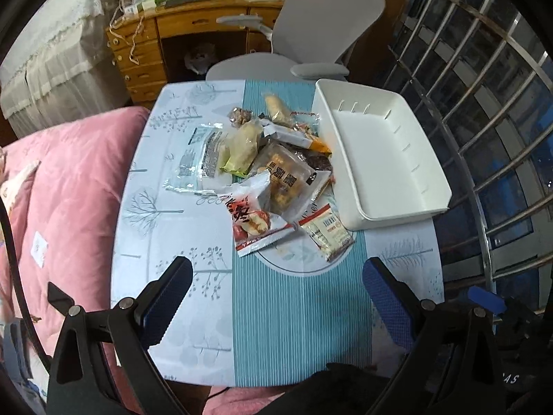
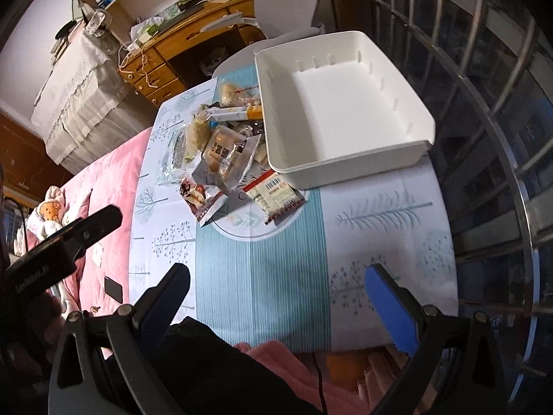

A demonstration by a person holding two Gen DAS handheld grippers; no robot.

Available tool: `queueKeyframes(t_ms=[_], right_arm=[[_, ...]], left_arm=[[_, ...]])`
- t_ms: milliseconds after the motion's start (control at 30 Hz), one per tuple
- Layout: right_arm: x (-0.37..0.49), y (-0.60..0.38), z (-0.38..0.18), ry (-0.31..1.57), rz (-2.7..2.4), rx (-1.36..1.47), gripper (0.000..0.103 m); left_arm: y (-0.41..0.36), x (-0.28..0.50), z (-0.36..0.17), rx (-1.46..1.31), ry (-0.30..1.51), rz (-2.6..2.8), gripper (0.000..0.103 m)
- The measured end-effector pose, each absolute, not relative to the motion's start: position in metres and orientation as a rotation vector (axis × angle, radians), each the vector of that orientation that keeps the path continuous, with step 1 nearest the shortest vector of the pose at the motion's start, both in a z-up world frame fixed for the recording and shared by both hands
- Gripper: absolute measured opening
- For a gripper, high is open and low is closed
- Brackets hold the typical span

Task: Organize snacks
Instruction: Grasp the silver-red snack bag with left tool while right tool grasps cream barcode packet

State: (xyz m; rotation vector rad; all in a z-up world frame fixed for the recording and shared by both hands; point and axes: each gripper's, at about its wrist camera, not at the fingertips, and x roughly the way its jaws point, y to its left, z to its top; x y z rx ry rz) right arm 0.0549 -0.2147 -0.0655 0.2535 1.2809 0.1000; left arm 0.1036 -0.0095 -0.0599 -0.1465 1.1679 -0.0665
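Both grippers hang wide open and hold nothing. Seen from its own wrist camera, the left gripper [image 1: 276, 297] hovers above the near part of the counter [image 1: 297, 328], its blue-padded fingers [image 1: 389, 297] spread well apart over the teal striped band of the cloth. The right gripper [image 2: 276, 294] hovers likewise over the counter's near edge, fingers just as widely parted.

Farther along the counter lies a loose heap of snacks [image 1: 273, 159], packets overlapping one another. Nearest the grippers are a red-and-white packet [image 1: 250, 219] and, just beside it, a cream packet with a barcode [image 1: 326, 231]. A clear flat wrapper [image 1: 197, 159] lies at the heap's left side.

Touching the heap's right side stands a white tray [image 1: 432, 173], rectangular, with small slots along its inner walls and nothing inside it. A pink quilt [image 1: 62, 186] lies to the counter's left, and a grey chair [image 1: 325, 17] stands beyond the far end.
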Motion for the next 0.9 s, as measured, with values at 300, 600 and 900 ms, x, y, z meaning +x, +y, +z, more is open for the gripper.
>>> queueKeyframes(t_ms=[300,600,900], right_arm=[[0.090,-0.201,-0.097,1.213,0.111,0.158,0.101],[0.088,-0.180,-0.161,1.125,0.124,0.104,0.101],[0.093,-0.165,-0.216,1.042,0.081,0.022,0.101]], left_arm=[[0.007,0.155,-0.117,-0.219,1.230,-0.080,0.098],[0.013,0.190,-0.186,-0.295,1.317,-0.076,0.095],[0.006,0.210,-0.231,-0.273,1.393,-0.055,0.089]])
